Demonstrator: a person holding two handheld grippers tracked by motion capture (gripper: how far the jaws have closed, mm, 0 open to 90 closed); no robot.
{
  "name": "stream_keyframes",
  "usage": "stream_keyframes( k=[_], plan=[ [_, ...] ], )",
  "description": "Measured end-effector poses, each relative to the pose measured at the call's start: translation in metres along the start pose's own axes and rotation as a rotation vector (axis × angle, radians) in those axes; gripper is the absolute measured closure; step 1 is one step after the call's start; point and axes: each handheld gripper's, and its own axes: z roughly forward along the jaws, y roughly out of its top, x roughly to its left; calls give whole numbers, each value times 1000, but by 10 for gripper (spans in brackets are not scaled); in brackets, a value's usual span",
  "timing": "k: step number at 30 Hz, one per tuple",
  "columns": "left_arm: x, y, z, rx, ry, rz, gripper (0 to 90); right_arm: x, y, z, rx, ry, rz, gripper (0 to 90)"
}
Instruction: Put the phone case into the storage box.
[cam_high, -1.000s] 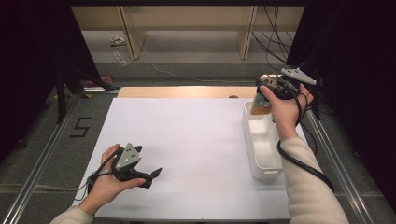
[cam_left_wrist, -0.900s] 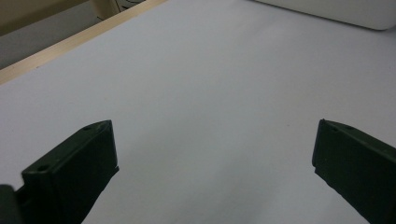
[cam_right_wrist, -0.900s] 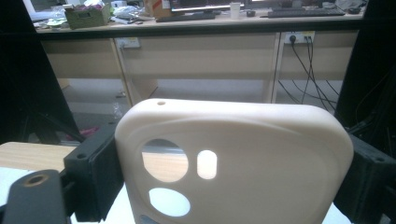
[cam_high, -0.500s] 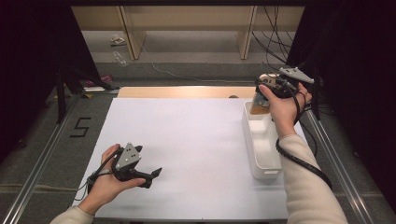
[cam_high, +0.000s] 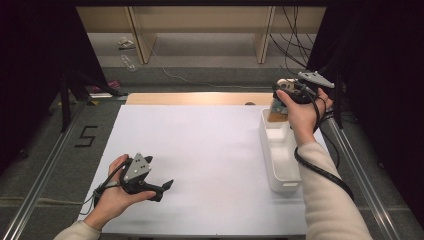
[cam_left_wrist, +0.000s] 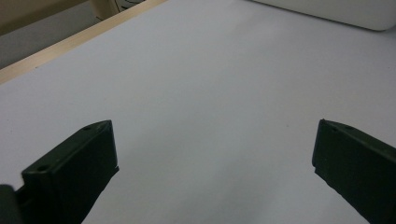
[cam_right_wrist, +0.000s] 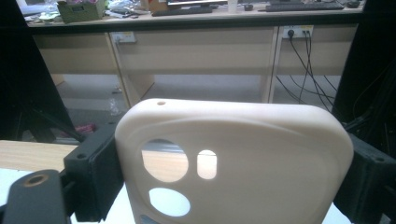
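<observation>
A cream phone case (cam_right_wrist: 233, 163) with round camera cut-outs stands upright between the jaws of my right gripper (cam_right_wrist: 232, 179), which press on its two sides. In the high view the right gripper (cam_high: 278, 104) holds the phone case (cam_high: 275, 112) just above the far end of a long white bin (cam_high: 283, 159). My left gripper (cam_high: 163, 191) rests low over the white table top (cam_high: 200, 145) at the front left. In the left gripper view the left gripper (cam_left_wrist: 215, 158) has its jaws wide apart with nothing between them.
The white bin (cam_left_wrist: 336, 9) runs along the table's right side. A wooden strip (cam_high: 195, 98) borders the table's far edge. Metal rails (cam_high: 45, 185) flank the table. Beyond it are wooden desk legs and cables (cam_right_wrist: 303, 65) on the floor.
</observation>
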Motion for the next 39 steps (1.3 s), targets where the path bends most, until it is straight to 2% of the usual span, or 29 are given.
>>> stream_keyframes(
  k=[39],
  plan=[
    [0, 0, 0, 0, -2, 1, 0, 0, -2, 13, 22, -10, -4, 125]
  ],
)
